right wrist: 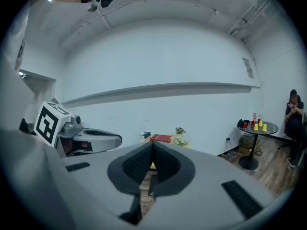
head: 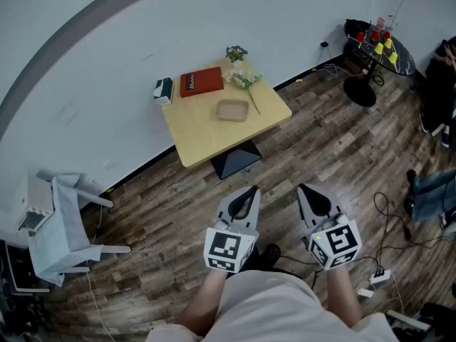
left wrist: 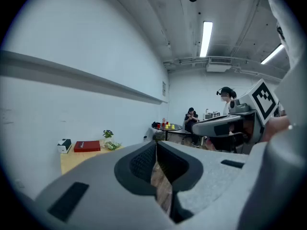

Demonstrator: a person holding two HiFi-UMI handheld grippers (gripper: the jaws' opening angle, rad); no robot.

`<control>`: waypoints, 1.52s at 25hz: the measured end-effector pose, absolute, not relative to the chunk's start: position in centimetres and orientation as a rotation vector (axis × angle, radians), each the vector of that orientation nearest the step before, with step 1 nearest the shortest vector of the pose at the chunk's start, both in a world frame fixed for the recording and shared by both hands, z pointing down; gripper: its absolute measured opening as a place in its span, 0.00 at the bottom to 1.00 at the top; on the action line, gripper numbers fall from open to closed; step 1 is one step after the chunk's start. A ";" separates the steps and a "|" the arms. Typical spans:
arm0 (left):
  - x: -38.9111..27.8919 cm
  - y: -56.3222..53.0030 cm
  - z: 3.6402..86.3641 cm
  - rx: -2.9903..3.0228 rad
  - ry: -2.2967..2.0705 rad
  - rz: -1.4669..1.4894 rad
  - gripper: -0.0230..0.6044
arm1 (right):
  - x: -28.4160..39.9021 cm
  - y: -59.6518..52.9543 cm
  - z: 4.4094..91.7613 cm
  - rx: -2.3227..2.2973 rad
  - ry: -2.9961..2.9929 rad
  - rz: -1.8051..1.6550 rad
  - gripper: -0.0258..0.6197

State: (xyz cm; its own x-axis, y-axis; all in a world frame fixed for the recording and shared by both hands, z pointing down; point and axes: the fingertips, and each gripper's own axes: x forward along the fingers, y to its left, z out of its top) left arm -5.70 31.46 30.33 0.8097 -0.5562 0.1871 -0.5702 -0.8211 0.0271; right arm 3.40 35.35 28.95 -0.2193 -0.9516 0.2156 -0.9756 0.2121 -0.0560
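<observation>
Both grippers are held side by side over the wooden floor, well short of a small square wooden table (head: 206,137). My left gripper (head: 247,191) is shut with nothing between its jaws; its tips meet in the left gripper view (left wrist: 156,145). My right gripper (head: 308,189) is shut and empty too, its tips together in the right gripper view (right wrist: 153,144). On the table lie a red book (head: 201,82), a shallow tan dish (head: 232,110), a small potted plant (head: 236,54), a loose flower sprig (head: 249,85) and a green-and-white box (head: 163,90).
A white wall runs behind the table. A white chair (head: 60,223) with cloth stands at the left. A round black table (head: 385,48) with red and yellow cups stands at the far right. Cables and a power strip (head: 377,276) lie on the floor at the right. People sit in the distance (left wrist: 191,119).
</observation>
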 end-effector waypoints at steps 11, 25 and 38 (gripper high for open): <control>-5.9 32.4 31.2 2.909 -0.858 0.312 0.05 | 2.8 35.9 29.7 1.870 -2.327 0.276 0.04; -5.1 27.2 34.4 2.825 -0.775 0.279 0.05 | 3.4 30.6 31.1 1.896 -2.285 0.375 0.05; -5.8 17.0 34.3 2.810 -0.767 0.211 0.05 | 2.2 20.5 30.3 1.852 -2.258 0.330 0.05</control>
State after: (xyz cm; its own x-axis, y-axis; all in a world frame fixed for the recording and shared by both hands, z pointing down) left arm -5.75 16.97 34.31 0.8534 -0.4835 0.1950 -0.5152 -0.8393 0.1738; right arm 2.25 20.54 30.26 -0.1936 -0.9358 0.2946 -0.9810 0.1890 -0.0444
